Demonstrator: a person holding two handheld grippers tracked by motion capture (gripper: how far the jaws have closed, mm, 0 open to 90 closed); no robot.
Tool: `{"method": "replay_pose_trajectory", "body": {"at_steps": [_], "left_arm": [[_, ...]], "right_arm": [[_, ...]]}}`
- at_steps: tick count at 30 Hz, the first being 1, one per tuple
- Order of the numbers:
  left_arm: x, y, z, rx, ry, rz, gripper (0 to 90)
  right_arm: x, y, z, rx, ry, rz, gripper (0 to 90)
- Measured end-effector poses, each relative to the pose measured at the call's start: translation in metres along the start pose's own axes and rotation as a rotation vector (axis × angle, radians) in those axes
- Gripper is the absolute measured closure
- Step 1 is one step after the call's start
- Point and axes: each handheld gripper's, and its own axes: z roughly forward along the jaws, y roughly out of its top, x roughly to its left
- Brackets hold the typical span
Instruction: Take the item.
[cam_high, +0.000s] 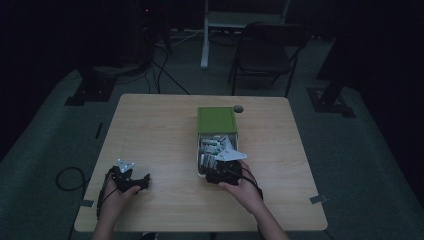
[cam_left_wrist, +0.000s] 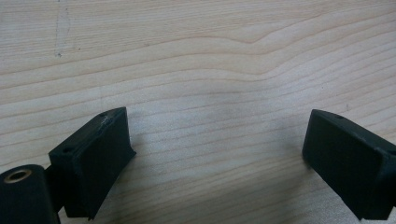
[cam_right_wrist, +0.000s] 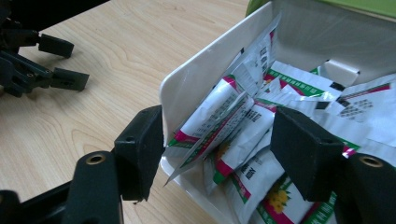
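High view: the white box (cam_high: 201, 150), green lid (cam_high: 216, 120) raised at its far end, stands on the desk (cam_high: 160, 135) with its long axis running from the near edge to the far edge. The right gripper (cam_high: 223, 173) sits at the box's near end; the left gripper (cam_high: 131, 179) rests well apart to the box's left. Left gripper view: the jaws stand wide over bare desk, nothing between them. Right gripper view: the right gripper (cam_right_wrist: 219, 144) straddles the box's near wall (cam_right_wrist: 205, 74), one jaw outside, one among the sachets (cam_right_wrist: 224, 116); jaws partly open, pads not pressing. The sachets lean on that wall, long axes tilted upward.
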Motion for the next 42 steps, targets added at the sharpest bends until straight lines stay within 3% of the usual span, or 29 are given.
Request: {"method": "replay_pose_trajectory", "body": {"at_steps": [7, 14, 15, 19, 24, 28, 31, 42], "left_arm": [[0.0, 0.0, 0.0, 0.0, 0.0, 0.0, 8.2], [0.0, 0.0, 0.0, 0.0, 0.0, 0.0, 8.2], [0.0, 0.0, 0.0, 0.0, 0.0, 0.0, 8.2], [0.0, 0.0, 0.0, 0.0, 0.0, 0.0, 8.1], [0.0, 0.0, 0.0, 0.0, 0.0, 0.0, 8.2], [0.0, 0.0, 0.0, 0.0, 0.0, 0.0, 8.2], [0.0, 0.0, 0.0, 0.0, 0.0, 0.0, 8.2], [0.0, 0.0, 0.0, 0.001, 0.0, 0.0, 8.2]], "right_arm": [[0.001, 0.0, 0.012, 0.033, -0.007, -0.024, 44.0], [-0.005, -0.001, 0.015, 0.04, -0.009, 0.001, 57.4], [-0.006, -0.001, 0.015, 0.043, -0.009, -0.005, 62.6], [-0.003, 0.0, 0.015, 0.055, 0.013, -0.031, 68.1], [-0.004, 0.0, 0.018, 0.072, 0.027, 0.021, 73.0], [-0.006, 0.0, 0.014, 0.073, 0.006, 0.024, 86.6], [-0.007, 0.001, 0.011, 0.066, 0.006, 0.053, 87.5], [-0.009, 0.007, -0.006, 0.015, 0.0, 0.059, 87.9]]}}
